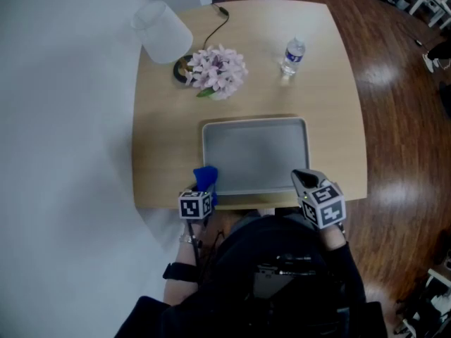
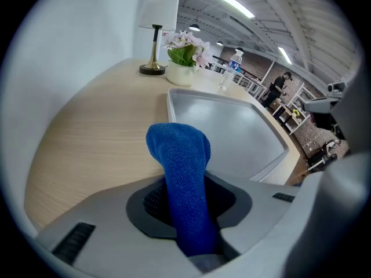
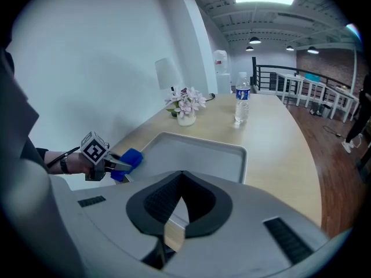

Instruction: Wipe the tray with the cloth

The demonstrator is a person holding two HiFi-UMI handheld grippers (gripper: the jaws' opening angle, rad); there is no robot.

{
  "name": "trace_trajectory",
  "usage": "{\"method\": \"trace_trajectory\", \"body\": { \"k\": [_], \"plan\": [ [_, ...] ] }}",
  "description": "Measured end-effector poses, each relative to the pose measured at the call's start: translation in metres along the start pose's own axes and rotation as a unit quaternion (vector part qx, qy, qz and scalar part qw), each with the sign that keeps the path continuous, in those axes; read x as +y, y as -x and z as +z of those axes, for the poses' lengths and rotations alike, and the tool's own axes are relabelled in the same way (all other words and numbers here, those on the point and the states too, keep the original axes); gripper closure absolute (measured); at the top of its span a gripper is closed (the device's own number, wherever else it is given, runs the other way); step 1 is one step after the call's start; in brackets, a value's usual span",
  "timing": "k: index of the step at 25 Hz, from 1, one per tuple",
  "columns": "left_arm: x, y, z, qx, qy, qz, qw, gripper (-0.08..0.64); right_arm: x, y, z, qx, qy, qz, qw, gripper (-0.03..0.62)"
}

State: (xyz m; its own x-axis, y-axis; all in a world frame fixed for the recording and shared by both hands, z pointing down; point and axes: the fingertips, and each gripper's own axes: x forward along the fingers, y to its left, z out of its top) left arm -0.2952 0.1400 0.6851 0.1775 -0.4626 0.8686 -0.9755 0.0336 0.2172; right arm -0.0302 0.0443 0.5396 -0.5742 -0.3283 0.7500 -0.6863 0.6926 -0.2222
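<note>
Ceiling strip lights (image 2: 232, 3) are lighting the room brightly and evenly, and glare is streaking the wooden floor (image 1: 402, 118). Both gripper views are bulging fisheye-fashion, darkening to black at their corners.

No legible text anywhere. Water bottle (image 1: 293, 55), approx. 1 o'clock from the tray (image 1: 254, 153), has a label band w/ blue on it, but the print is too small to read in any view. The cubes on the left gripper (image 1: 205, 186) & right gripper (image 1: 301, 179) carry black-and-white square code patterns only: no letters, no nos. No brands or signs can be made out.
</note>
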Motion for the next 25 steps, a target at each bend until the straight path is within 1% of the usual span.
{"method": "trace_trajectory", "body": {
  "k": [4,7,12,17,25],
  "plan": [
    [0.002,-0.004,0.006,0.001,0.015,-0.010,0.9998,0.434,-0.007,-0.004,0.002,0.003,-0.006,0.000,1.000,0.588],
    [0.005,-0.007,0.012,-0.003,0.019,-0.011,0.9997,0.434,-0.014,-0.008,0.003,0.007,-0.011,-0.002,1.000,0.588],
    [0.014,-0.022,0.048,-0.013,0.017,-0.005,0.9998,0.434,-0.019,-0.015,0.006,0.016,-0.011,0.000,1.000,0.588],
    [0.025,-0.043,0.089,-0.026,0.021,-0.012,0.9994,0.434,-0.029,-0.020,0.011,0.017,-0.013,-0.005,1.000,0.588],
    [0.034,-0.059,0.129,-0.021,0.011,-0.015,0.9996,0.433,-0.038,-0.028,0.019,0.020,-0.023,-0.003,1.000,0.588]
  ]
}}
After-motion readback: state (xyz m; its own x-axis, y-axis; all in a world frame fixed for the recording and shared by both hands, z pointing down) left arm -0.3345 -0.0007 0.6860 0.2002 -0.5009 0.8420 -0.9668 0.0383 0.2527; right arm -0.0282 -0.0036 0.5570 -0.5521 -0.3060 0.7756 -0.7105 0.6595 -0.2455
